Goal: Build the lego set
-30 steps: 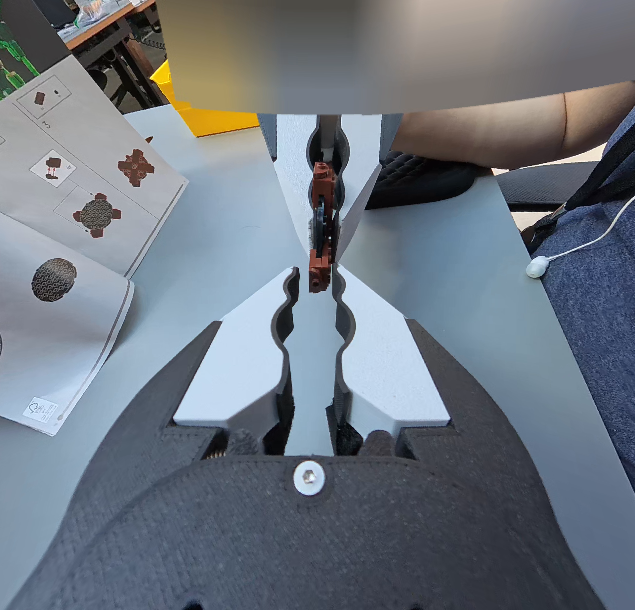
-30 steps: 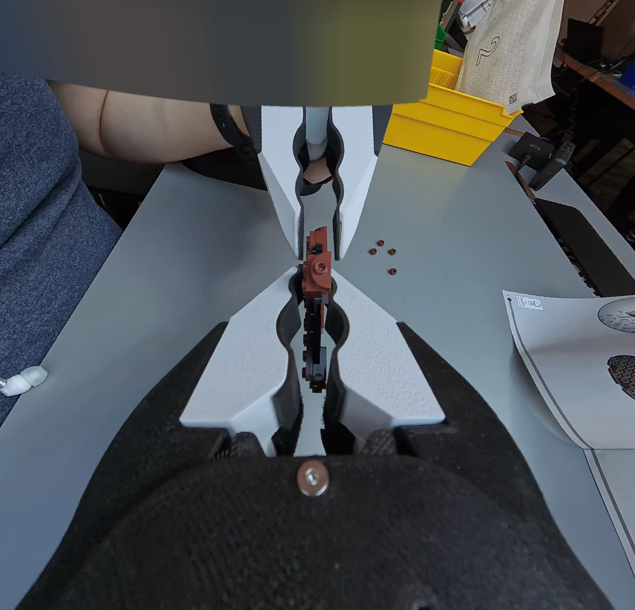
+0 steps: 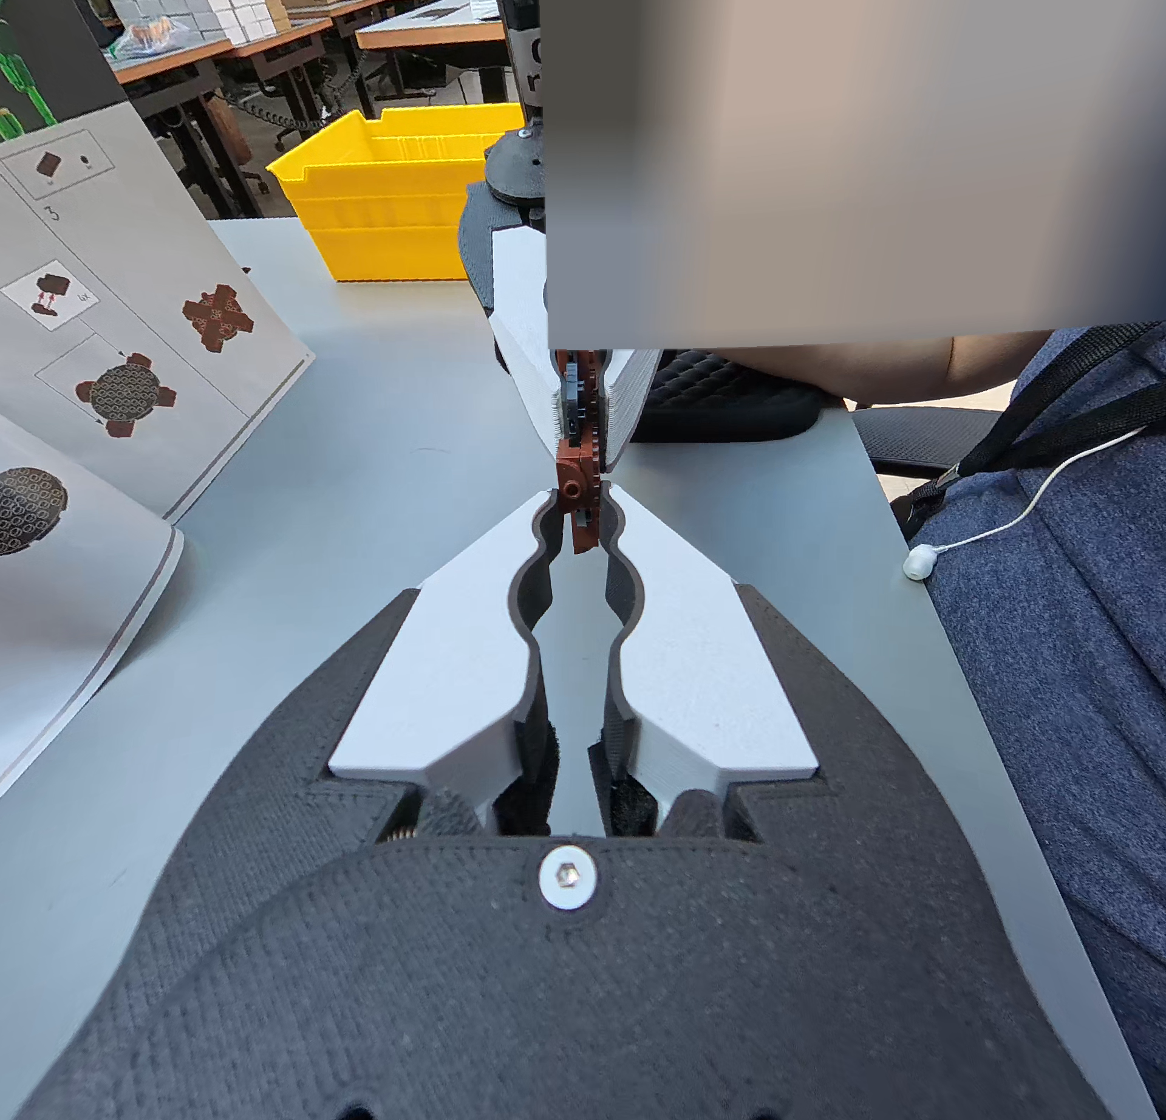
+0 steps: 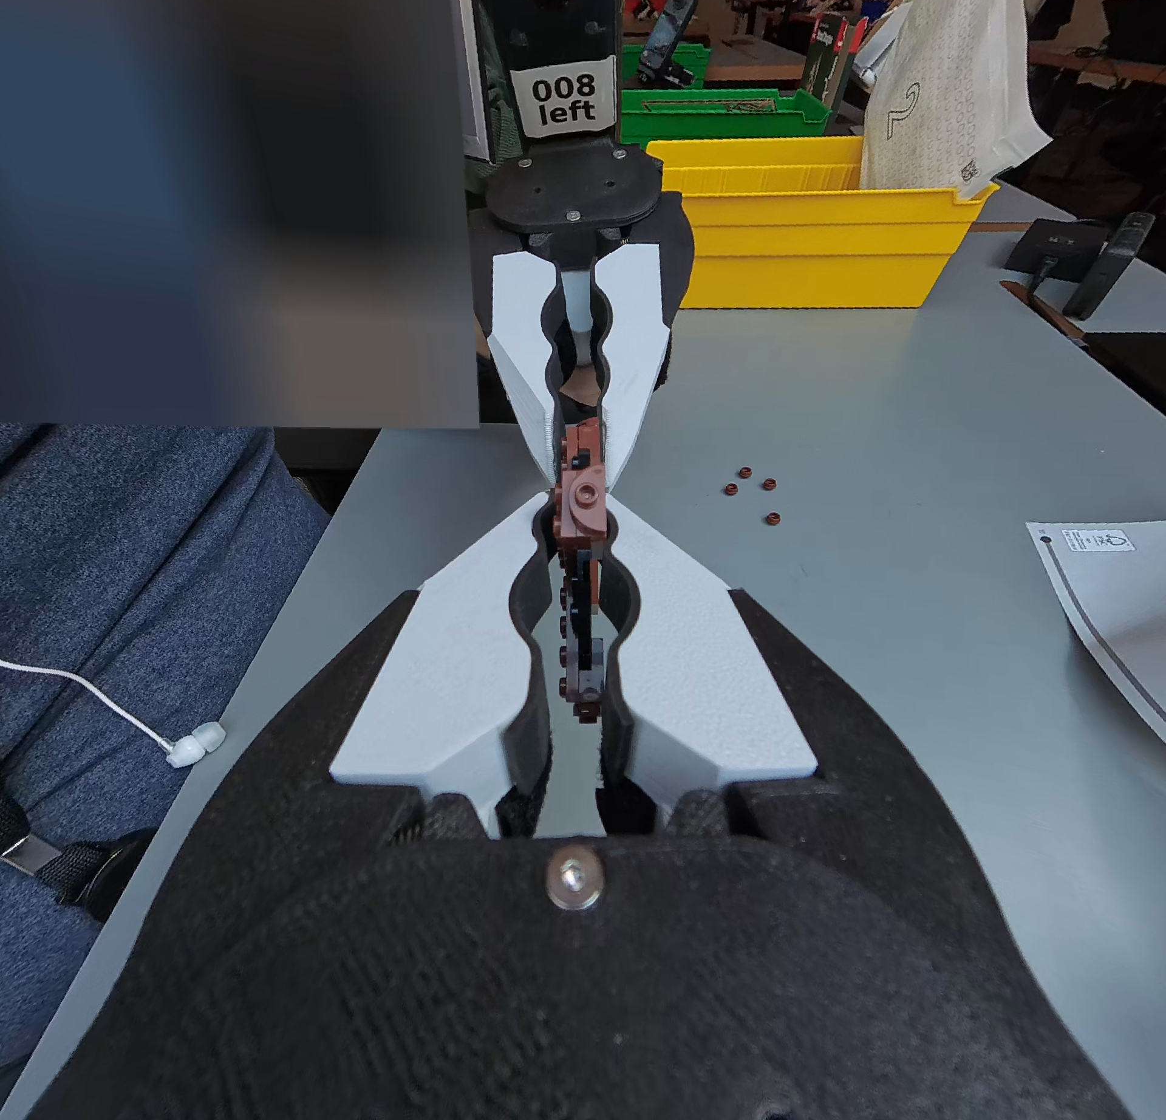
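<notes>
A flat brown and black lego assembly [image 4: 579, 623] stands on edge between my right gripper's fingers [image 4: 694, 635]. The right gripper [image 4: 577, 509] is shut on it above the grey table [image 4: 883, 458]. A brown rounded brick [image 4: 583, 509] sits at its front end. My left gripper [image 3: 580, 498] faces the right one tip to tip and is shut on that brown end [image 3: 577, 509]. The left gripper also shows in the right wrist view [image 4: 580, 468], and the right gripper in the left wrist view [image 3: 583, 455].
Several tiny brown round studs [image 4: 754, 490] lie on the table. The instruction booklet [image 3: 126, 345] lies open, its corner in the right wrist view [image 4: 1110, 597]. A yellow bin [image 4: 807, 238] stands at the back, with black devices [image 4: 1072, 250] beside it. A person sits close by [image 3: 1072, 585]. The grippers are tip to tip, or close to it.
The left gripper's tips have closed in around the brown end of the assembly, which now sits deeper between them. Both views have tilted up, showing more background.
</notes>
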Action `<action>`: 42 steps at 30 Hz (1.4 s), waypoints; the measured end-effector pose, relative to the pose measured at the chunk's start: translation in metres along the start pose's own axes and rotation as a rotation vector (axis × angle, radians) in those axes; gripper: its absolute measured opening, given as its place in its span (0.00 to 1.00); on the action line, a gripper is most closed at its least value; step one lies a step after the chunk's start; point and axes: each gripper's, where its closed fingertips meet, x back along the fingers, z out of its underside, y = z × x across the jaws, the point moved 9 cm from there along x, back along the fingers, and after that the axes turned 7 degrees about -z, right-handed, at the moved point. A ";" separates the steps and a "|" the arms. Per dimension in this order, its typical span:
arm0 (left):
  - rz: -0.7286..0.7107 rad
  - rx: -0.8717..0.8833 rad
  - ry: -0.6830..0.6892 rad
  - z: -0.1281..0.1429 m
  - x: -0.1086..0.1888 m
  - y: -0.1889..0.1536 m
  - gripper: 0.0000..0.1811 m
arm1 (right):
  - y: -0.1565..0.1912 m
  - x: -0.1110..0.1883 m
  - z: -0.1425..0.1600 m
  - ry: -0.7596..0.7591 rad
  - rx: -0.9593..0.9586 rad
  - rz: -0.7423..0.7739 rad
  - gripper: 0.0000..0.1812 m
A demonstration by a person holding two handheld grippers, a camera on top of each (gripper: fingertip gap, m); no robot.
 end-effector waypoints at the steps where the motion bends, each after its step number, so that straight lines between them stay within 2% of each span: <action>1: 0.002 0.002 0.003 0.000 0.000 0.000 0.05 | 0.000 0.000 0.000 0.000 0.002 0.003 0.04; 8: -0.001 0.032 -0.035 -0.002 0.003 0.003 0.05 | -0.001 -0.001 0.001 0.004 0.031 0.026 0.09; 13: 0.008 0.042 -0.047 -0.002 0.004 0.003 0.05 | 0.000 0.000 -0.001 -0.015 0.029 0.013 0.04; 19: 0.021 0.051 -0.069 -0.002 0.003 0.002 0.05 | 0.002 0.001 -0.002 0.011 0.046 0.026 0.04; 22: 0.018 0.049 -0.075 -0.002 0.001 0.001 0.08 | 0.002 -0.001 -0.002 0.019 0.052 0.040 0.04; 25: 0.012 0.042 -0.069 -0.002 0.000 0.001 0.05 | 0.003 -0.002 -0.002 0.025 0.057 0.034 0.04; 32: 0.003 -0.005 -0.054 -0.003 0.001 -0.002 0.05 | 0.002 -0.002 -0.002 0.006 0.032 0.005 0.04; 36: -0.007 0.015 -0.074 -0.004 0.002 0.000 0.05 | 0.003 -0.004 -0.004 -0.017 0.045 0.021 0.09; 42: 0.000 0.031 -0.077 -0.004 0.000 0.001 0.05 | 0.001 -0.003 -0.003 -0.019 0.031 0.024 0.05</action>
